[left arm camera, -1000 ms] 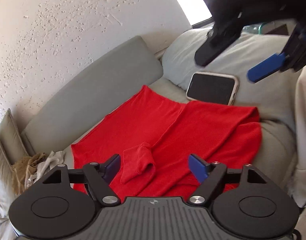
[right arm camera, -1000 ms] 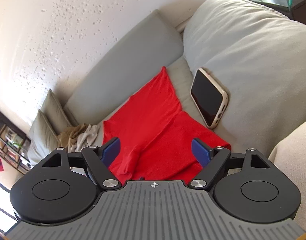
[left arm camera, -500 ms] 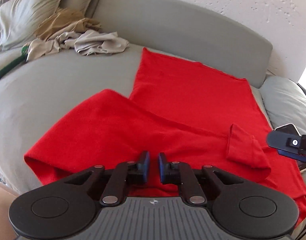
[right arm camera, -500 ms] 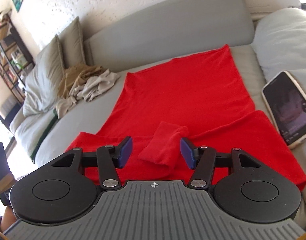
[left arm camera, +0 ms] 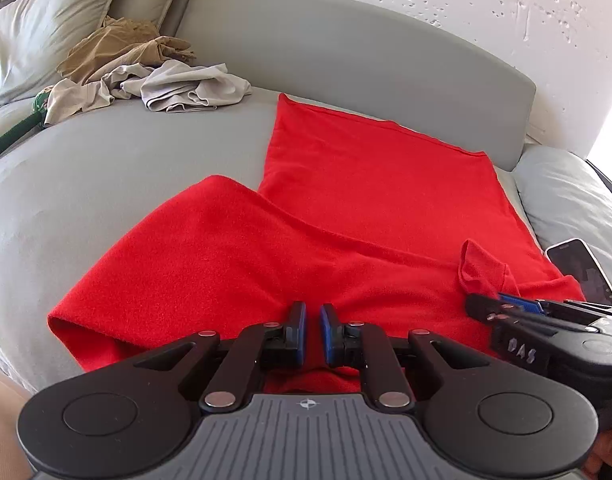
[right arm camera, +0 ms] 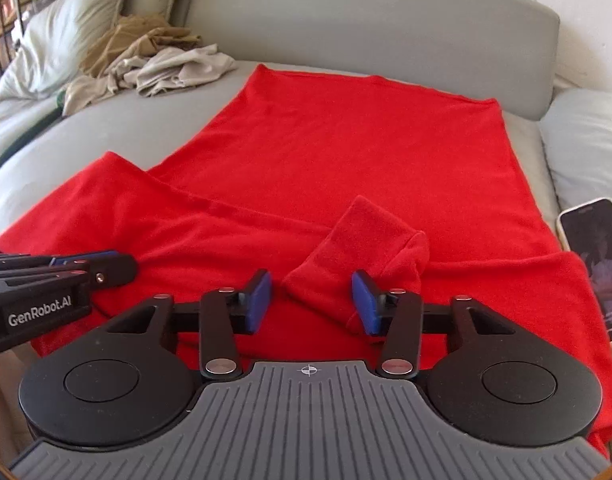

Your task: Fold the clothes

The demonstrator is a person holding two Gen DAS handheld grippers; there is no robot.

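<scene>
Around the red sleeve [right arm camera: 357,248], right claw [right arm camera: 311,300] narrowed.

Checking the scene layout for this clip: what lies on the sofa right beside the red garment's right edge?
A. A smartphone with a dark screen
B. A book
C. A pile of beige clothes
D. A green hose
A: the smartphone lies face up against the right edge of the red garment, while the beige clothes sit far off at the back left.
</scene>
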